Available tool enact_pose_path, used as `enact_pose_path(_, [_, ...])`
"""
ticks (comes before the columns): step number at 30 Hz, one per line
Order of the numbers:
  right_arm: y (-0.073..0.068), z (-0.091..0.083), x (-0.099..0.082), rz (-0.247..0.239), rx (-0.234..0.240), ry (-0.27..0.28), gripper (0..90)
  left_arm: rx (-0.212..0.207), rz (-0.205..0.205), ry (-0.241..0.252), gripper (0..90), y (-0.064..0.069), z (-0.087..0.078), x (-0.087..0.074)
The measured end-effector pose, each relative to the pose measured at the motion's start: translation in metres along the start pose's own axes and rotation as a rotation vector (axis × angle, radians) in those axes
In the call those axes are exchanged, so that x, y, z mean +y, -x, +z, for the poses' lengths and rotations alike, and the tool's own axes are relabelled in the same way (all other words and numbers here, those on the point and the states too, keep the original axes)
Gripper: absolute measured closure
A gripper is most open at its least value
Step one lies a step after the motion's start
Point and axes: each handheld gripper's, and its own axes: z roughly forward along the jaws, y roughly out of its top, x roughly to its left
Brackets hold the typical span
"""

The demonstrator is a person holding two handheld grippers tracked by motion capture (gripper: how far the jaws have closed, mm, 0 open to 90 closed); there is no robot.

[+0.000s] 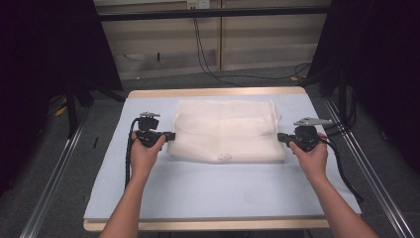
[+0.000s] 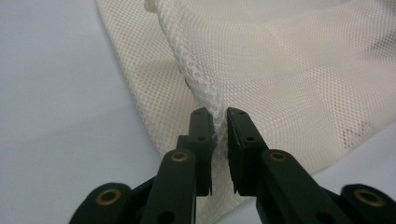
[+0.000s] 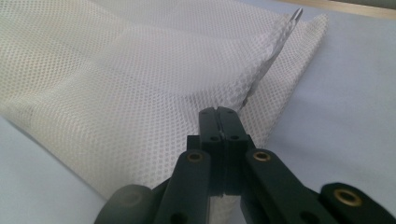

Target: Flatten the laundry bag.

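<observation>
A white mesh cloth point(image 1: 225, 130) lies folded flat in the middle of the table point(image 1: 213, 91), on a pale blue sheet point(image 1: 218, 188) that covers the tabletop. The two grippers sit at its opposite side edges, level with each other.

The left gripper point(image 1: 171, 136) is at the cloth's left edge. In the left gripper view its jaws stand close together with a raised fold of the mesh point(image 2: 215, 84) running between them; the pads press on that fold, with a slim gap showing lower down between the jaws.

The right gripper point(image 1: 280, 137) is at the cloth's right edge. In the right gripper view point(image 3: 217, 114) its jaws are pressed tight together, pinching the edge of the cloth, which lifts in a ridge from the tips toward the far corner.

A small dark mark point(image 1: 225, 157) shows through the mesh near the front edge of the cloth; it is too small to read. No other writing can be made out.
</observation>
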Motion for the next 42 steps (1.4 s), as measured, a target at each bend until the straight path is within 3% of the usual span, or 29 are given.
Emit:
enact_pose_path(11, [0.008,-0.031,-0.029,0.032,0.053,0.003,90.0,-0.058,-0.016,0.021,82.7,-0.001,-0.016,-0.034])
enact_pose_path(20, [-0.004,-0.040,-0.053,-0.001,0.079,-0.052,90.0,-0.094,-0.016,-0.010,82.6,-0.001,-0.020,-0.065])
enact_pose_path(24, [-0.007,-0.039,-0.059,-0.011,0.075,-0.056,90.0,-0.099,-0.018,-0.025,82.6,-0.001,-0.019,-0.069])
enact_pose_path(29, [-0.002,-0.045,-0.050,0.075,0.044,-0.004,67.6,-0.080,0.014,-0.045,82.6,0.002,-0.019,-0.067])
enact_pose_path(31, [0.000,-0.045,-0.042,0.117,0.054,0.007,58.7,-0.073,0.013,-0.042,82.7,0.002,-0.017,-0.067])
enact_pose_path(40, [0.006,-0.017,-0.017,0.152,0.010,0.014,54.1,-0.074,0.023,-0.049,82.7,0.001,-0.015,-0.067])
enact_pose_path(42, [0.008,-0.003,-0.010,0.179,0.014,0.003,54.7,-0.072,0.028,-0.048,82.7,0.000,-0.015,-0.067])
